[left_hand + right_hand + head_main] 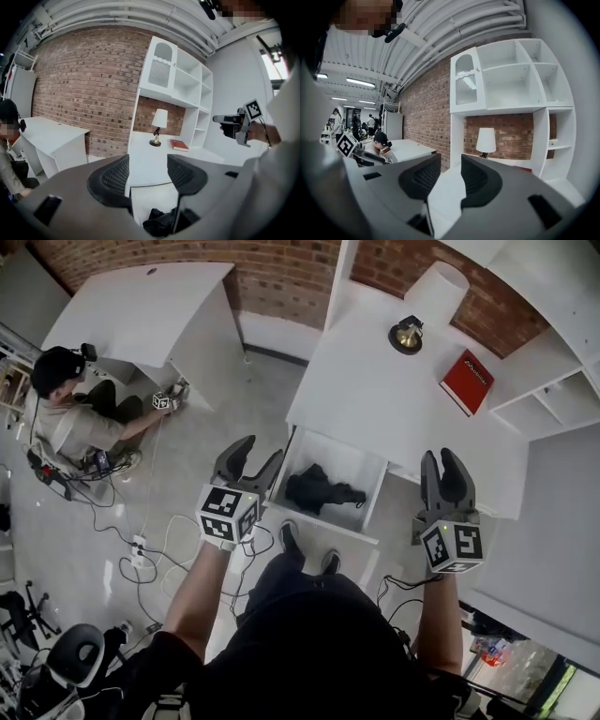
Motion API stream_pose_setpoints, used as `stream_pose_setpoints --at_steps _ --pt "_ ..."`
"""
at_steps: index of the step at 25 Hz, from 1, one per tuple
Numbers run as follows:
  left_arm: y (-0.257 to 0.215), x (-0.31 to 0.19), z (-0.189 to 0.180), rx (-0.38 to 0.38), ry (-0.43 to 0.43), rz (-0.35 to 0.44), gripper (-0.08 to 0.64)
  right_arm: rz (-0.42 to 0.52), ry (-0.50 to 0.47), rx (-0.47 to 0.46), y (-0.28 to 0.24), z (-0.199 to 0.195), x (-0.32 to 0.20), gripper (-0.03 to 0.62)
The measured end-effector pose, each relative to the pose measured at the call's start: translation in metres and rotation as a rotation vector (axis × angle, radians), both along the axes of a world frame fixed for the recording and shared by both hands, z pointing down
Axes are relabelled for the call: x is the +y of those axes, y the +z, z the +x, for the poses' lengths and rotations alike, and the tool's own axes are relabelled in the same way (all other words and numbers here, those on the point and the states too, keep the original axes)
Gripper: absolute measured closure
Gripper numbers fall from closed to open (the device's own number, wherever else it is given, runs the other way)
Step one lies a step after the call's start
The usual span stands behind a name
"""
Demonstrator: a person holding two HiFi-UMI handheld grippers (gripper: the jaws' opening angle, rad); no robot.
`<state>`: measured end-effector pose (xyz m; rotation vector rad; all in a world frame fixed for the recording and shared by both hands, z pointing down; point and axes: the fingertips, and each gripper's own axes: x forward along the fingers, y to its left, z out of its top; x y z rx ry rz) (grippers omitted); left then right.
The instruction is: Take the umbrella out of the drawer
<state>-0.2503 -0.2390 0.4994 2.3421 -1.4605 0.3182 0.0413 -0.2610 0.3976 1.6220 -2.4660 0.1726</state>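
A black folded umbrella (319, 488) lies inside the pulled-out white drawer (323, 521) under the desk; in the left gripper view the umbrella (161, 222) shows low between the jaws, some way ahead. My left gripper (255, 457) hovers at the drawer's left front corner, open, with nothing between its fingers (115, 176). My right gripper (446, 465) hangs to the right of the drawer, over the desk's front edge. Its jaws stand open with a narrower gap and hold nothing (450, 176). Neither gripper touches the umbrella.
The white desk (375, 381) carries a brass-footed lamp (407, 334) and a red book (467, 381), with white shelves (553, 399) at the right. A person sits on the floor (75, 418) by another white table (141, 310). Cables (141, 549) trail across the floor at left.
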Motion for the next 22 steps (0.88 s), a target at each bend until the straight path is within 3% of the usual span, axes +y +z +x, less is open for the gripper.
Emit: stream_pose_setpoints --at_steps 4,9,17,22 --pt "0.029 -0.016 0.009 0.004 0.056 -0.051 0.328 -0.017 0.024 0.025 0.012 0.0 -0.006 0.46" --pt "0.068 -0.027 0.033 -0.047 0.14 -0.099 0.327 -0.057 0.026 0.014 0.043 0.007 -0.016 0.46" --pt "0.145 -0.021 0.08 -0.204 0.311 -0.21 0.321 -0.143 0.016 -0.035 0.096 0.028 -0.021 0.46" --pt "0.207 -0.006 0.115 -0.365 0.512 -0.286 0.312 -0.195 0.044 -0.056 0.129 0.055 -0.021 0.46"
